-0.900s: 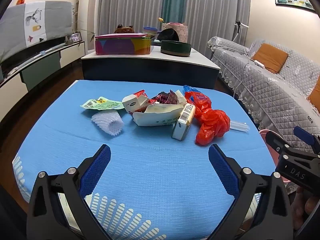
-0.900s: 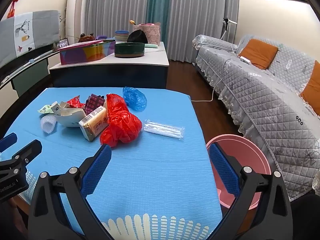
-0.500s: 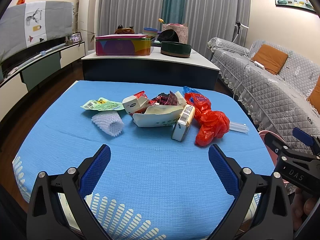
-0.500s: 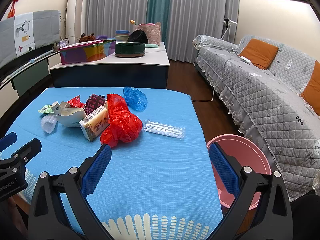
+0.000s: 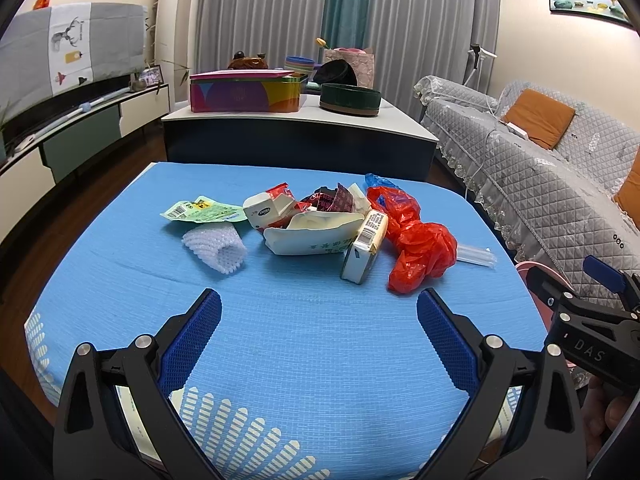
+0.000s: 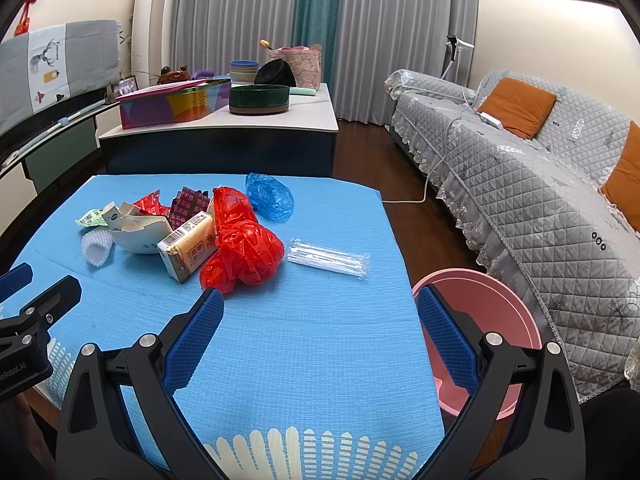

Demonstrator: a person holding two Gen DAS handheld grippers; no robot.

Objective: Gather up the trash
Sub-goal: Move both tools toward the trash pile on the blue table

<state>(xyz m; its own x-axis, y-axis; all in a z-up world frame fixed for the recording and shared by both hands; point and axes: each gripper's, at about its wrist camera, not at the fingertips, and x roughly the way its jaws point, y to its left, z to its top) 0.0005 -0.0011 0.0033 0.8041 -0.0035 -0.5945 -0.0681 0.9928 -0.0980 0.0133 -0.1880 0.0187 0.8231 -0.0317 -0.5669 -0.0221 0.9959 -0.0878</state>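
Trash lies in a heap on the blue table (image 5: 304, 344): a red plastic bag (image 5: 420, 248), a yellow carton (image 5: 366, 246), a crushed white box (image 5: 316, 234), white foam netting (image 5: 218, 246), a green label (image 5: 200, 211), a blue bag (image 6: 269, 197) and a clear straw packet (image 6: 328, 258). A pink bin (image 6: 478, 320) stands on the floor to the table's right. My left gripper (image 5: 318, 334) is open and empty, short of the heap. My right gripper (image 6: 320, 334) is open and empty, near the red bag (image 6: 240, 244) and the bin.
A low cabinet (image 5: 296, 136) with a colourful tin and a dark round box stands behind the table. A grey quilted sofa (image 6: 540, 192) with orange cushions runs along the right. A TV bench (image 5: 60, 136) is at the left.
Both grippers have drifted slightly nearer the trash heap. Both stay open and empty. The trash has not moved.
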